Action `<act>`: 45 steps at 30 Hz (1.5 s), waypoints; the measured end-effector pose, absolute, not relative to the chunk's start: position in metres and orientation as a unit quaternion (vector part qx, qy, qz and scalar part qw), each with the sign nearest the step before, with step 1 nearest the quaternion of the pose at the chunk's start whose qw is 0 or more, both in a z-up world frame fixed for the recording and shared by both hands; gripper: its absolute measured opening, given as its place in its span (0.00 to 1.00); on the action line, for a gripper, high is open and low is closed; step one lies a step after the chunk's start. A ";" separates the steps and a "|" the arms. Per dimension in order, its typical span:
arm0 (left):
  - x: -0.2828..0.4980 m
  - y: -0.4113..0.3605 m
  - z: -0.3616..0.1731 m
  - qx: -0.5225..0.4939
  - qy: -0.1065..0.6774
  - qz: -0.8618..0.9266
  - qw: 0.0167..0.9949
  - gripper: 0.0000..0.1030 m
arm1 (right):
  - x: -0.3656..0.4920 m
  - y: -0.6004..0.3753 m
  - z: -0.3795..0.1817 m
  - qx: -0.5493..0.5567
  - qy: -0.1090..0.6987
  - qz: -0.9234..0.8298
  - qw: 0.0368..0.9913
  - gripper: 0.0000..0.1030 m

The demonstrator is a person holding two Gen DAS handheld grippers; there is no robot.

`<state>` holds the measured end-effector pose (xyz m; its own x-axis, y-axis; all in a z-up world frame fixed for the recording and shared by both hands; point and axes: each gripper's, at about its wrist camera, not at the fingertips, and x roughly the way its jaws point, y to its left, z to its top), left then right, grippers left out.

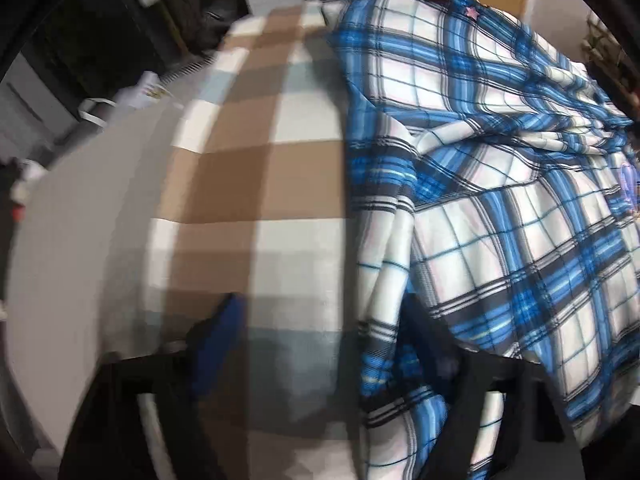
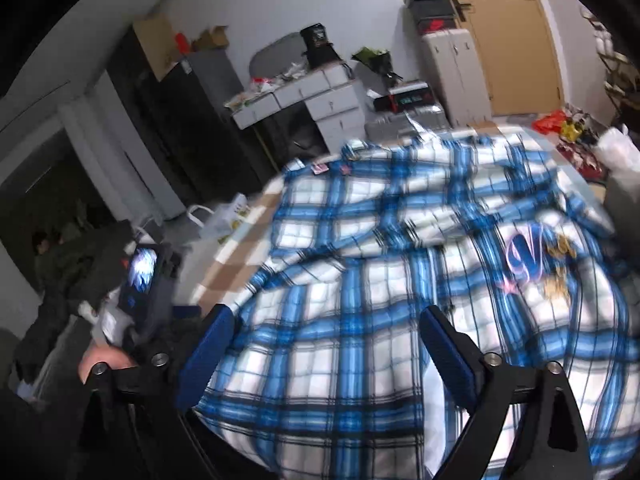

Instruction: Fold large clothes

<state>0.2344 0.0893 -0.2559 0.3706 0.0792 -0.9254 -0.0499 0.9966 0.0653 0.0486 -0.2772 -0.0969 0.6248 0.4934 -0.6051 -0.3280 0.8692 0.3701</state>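
Observation:
A large blue, white and black plaid shirt (image 1: 500,200) lies rumpled on a table under a brown, white and grey checked cloth (image 1: 240,160). My left gripper (image 1: 320,336) points down at the shirt's left edge. Its left blue pad (image 1: 224,328) is over the bare cloth, and its right finger (image 1: 428,344) is half hidden in the fabric folds. The shirt's hem lies between the jaws, which stand apart and do not pinch it. In the right wrist view the shirt (image 2: 380,280) fills the middle, with a pink and gold emblem (image 2: 536,264). My right gripper (image 2: 328,336) hovers wide open above it.
The table's left edge (image 1: 132,200) drops to the floor. Behind it stand a white desk with drawers (image 2: 320,100), dark cabinets (image 2: 168,112), a stack of boxes (image 2: 432,12) and a wooden door (image 2: 508,40). Bags (image 2: 616,148) lie at the far right. A person's hand (image 2: 104,360) shows at the lower left.

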 end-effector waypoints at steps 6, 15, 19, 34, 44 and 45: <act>0.254 0.081 -0.255 0.048 0.579 0.007 0.814 0.00 | 0.067 -0.300 -0.114 0.180 0.409 0.213 0.869 0.93; 0.311 0.124 -0.252 0.143 0.591 0.068 0.791 0.00 | 0.066 -0.328 -0.121 0.265 0.420 0.213 0.842 0.93; 0.329 0.146 -0.255 0.137 0.598 0.089 0.785 0.00 | 0.063 -0.327 -0.115 0.253 0.407 0.226 0.848 0.93; 0.247 0.057 -0.187 0.067 0.496 -0.094 0.860 0.83 | 0.056 -0.315 -0.111 0.227 0.403 0.241 0.853 0.93; 0.241 -0.045 -0.270 0.048 0.577 -0.222 0.785 0.83 | 0.052 -0.355 -0.111 0.324 0.374 0.226 0.839 0.93; 0.243 -0.047 -0.272 0.035 0.579 -0.239 0.779 0.83 | 0.052 -0.359 -0.110 0.329 0.369 0.222 0.840 0.95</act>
<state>0.2429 -0.0469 -0.2716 0.2149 -0.3322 -0.9184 0.4124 0.8833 -0.2230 0.0519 -0.3591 -0.1104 0.6293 0.6163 -0.4735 -0.1306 0.6845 0.7172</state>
